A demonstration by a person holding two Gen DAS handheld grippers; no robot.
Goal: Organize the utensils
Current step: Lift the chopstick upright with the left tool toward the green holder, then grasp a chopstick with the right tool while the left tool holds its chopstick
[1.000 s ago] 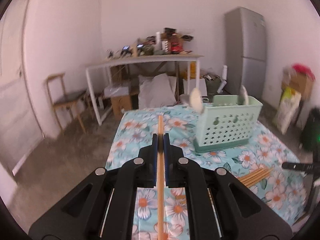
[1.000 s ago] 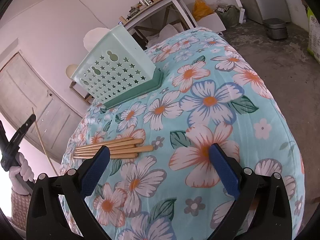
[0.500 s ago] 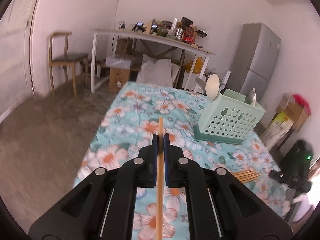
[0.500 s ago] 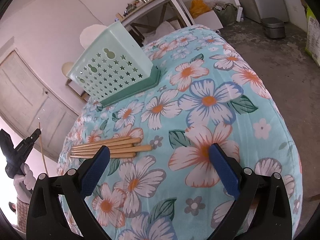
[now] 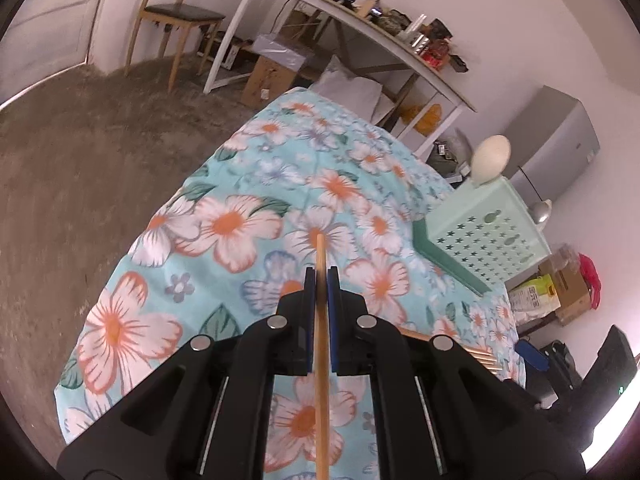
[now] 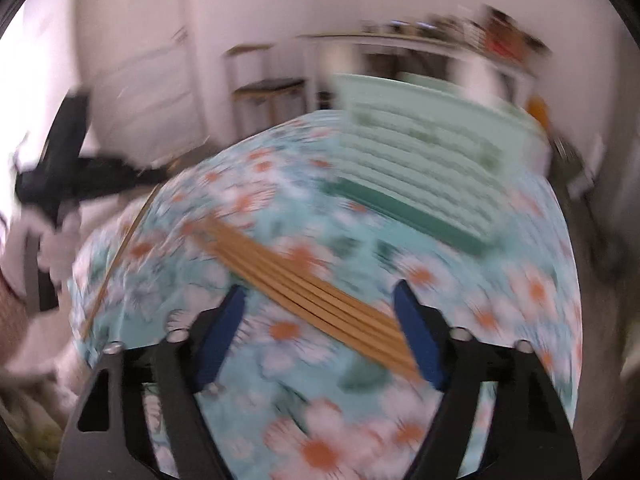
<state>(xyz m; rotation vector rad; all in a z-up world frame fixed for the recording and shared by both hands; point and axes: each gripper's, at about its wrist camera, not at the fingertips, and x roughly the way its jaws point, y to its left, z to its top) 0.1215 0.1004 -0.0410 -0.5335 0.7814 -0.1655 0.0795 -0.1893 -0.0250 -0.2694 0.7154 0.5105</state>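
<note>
The left tongs (image 5: 320,280) are clenched on a single chopstick (image 5: 321,344), which runs lengthwise between the blue pads and pokes out ahead above the flowered counter (image 5: 240,220). The right tongs (image 6: 320,332) are closing, pads still apart and gripping nothing, just over a bundle of chopsticks (image 6: 296,280) lying flat on the counter. A green basket (image 5: 486,236) stands further back, holding spoons.

Right tool (image 6: 320,332) swung over chopstick bundle (image 6: 304,284), jaws closing; left tool (image 5: 321,280) dipped, rolled.
</note>
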